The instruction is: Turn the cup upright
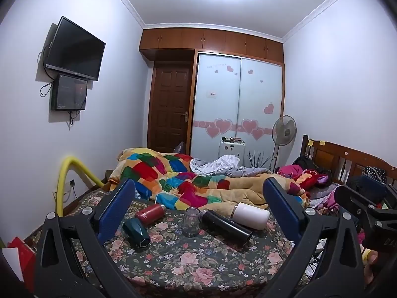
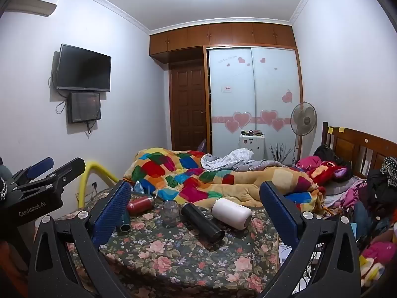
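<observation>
Cup: small clear glass cup (image 1: pixel 191 221) (image 2: pixel 171 213) stands on the floral bedspread (image 1: pixel 188 260) (image 2: pixel 173 255); which end is up is hard to tell through the glass. Nothing grips it.
Neighbours right: long black cylindrical flask (image 1: pixel 227 227) (image 2: pixel 203 222) lies on its side just beside the cup, open end toward the cameras; contact with the cup cannot be told. Fat white cylindrical bottle (image 1: pixel 251 215) (image 2: pixel 232 213) lies on its side behind the flask.
Neighbours left: red metal bottle (image 1: pixel 150 213) (image 2: pixel 140 204) on its side; dark green faceted cup (image 1: pixel 136 231) (image 2: pixel 124 222) on its side, mostly hidden behind a blue pad in the right wrist view.
Left gripper (image 1: pixel 198 208): jaws wide apart, empty, above the bedspread, short of the cup; also seen at the left edge of the right wrist view (image 2: pixel 55 167), cut off.
Right gripper (image 2: pixel 196 208): jaws wide apart, empty, short of the cup; partly seen at the right edge of the left wrist view, blurry.
Behind: patchwork multicolour quilt (image 1: pixel 173 176) (image 2: pixel 188 176) heaped on the bed.
Far: wall-mounted black TV (image 1: pixel 74 49) (image 2: pixel 83 68).
</observation>
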Action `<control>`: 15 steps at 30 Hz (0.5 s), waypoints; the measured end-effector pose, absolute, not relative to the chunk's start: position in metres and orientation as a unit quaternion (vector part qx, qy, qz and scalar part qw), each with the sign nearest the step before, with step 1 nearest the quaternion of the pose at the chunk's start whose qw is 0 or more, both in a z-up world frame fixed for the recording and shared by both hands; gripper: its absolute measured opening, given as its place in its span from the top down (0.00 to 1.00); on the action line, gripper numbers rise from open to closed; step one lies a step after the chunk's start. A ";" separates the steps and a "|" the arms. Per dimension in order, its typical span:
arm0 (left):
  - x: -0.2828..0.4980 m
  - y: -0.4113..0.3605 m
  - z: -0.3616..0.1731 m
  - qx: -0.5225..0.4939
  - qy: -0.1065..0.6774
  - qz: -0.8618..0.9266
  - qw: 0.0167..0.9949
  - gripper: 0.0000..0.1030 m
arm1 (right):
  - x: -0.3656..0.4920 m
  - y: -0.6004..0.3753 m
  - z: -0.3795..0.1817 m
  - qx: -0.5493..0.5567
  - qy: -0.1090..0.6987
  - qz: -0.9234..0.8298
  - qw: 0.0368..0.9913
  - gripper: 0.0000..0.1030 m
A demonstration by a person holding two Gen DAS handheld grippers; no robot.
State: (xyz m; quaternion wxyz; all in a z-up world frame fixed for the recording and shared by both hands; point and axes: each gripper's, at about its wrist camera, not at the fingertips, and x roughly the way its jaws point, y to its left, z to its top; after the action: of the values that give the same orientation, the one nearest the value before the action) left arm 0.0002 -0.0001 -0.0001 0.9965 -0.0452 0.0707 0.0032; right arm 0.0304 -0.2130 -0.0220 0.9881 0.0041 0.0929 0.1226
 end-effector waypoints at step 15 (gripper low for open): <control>-0.007 -0.004 0.000 -0.032 0.059 0.003 0.998 0.00 | 0.032 -0.212 -0.020 0.008 0.096 0.124 0.988 0.00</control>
State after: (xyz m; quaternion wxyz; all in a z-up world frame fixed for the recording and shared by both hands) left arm -0.0067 -0.0042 -0.0002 0.9977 -0.0322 0.0595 0.0030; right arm 0.0316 -0.2124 -0.0201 0.9876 0.0081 0.0959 0.1242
